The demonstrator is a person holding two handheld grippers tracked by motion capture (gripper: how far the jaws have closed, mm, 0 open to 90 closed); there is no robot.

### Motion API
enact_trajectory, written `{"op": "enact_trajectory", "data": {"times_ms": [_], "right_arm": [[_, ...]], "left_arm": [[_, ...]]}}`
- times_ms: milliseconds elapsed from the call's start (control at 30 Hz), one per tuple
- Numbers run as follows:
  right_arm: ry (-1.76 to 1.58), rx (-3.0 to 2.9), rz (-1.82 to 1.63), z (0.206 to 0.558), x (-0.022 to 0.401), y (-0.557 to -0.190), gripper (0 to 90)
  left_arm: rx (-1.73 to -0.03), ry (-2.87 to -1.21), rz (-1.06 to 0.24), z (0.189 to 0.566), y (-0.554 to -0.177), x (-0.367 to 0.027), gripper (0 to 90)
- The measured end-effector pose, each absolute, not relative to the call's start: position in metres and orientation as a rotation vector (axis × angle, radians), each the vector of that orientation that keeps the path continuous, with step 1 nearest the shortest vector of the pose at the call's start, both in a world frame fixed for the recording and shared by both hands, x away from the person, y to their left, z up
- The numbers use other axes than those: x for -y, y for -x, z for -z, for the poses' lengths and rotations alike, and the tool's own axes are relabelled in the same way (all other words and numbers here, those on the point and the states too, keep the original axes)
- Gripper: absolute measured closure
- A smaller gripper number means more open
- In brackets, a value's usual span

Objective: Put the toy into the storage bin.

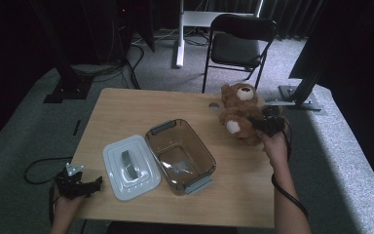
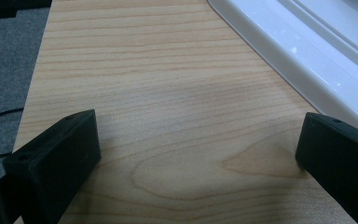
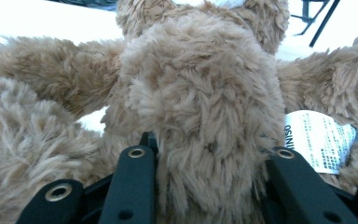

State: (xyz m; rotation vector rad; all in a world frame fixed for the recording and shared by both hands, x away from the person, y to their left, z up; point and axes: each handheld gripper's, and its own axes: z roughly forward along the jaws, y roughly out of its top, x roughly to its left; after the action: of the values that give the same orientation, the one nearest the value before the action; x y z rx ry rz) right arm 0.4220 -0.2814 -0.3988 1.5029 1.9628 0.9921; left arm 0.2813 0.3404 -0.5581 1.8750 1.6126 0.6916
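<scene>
High view: the right gripper [image 1: 267, 124], jaws clamped on the teddy bear [image 1: 238, 114], holds it at the desk's [image 1: 126, 109] far right, head pointing away; left gripper [image 1: 78, 185] jaws gape empty.

Brown teddy bear [image 1: 239, 113], white lid [image 1: 130, 166], smoky-brown box [image 1: 180, 155], black tongs [image 1: 259, 125].

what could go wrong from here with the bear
The right gripper pinches only a fold of the bear's plush, so it may slip out. The bear sits near the table's far right edge and could fall off. The box looks barely bigger than the bear, so limbs may snag the rim.
</scene>
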Motion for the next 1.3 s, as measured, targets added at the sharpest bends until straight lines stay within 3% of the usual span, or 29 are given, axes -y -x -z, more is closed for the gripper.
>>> {"op": "enact_trajectory", "data": {"times_ms": [267,733,1300], "right_arm": [[-1.395,-1.985,-1.110,0.369,0.265,-0.394,66.1],[-1.111,-2.120,-1.240,0.334,0.196,-0.345,65.9],[-0.987,-2.333,-1.259,0.365,0.127,-0.325,65.0]], "left_arm": [[-1.612,-1.875,-0.692,0.558,-0.281,-0.340,0.3],[-1.613,-1.875,-0.691,0.558,-0.281,-0.340,0.3],[-1.614,-1.874,-0.692,0.558,-0.281,-0.340,0.3]]}}
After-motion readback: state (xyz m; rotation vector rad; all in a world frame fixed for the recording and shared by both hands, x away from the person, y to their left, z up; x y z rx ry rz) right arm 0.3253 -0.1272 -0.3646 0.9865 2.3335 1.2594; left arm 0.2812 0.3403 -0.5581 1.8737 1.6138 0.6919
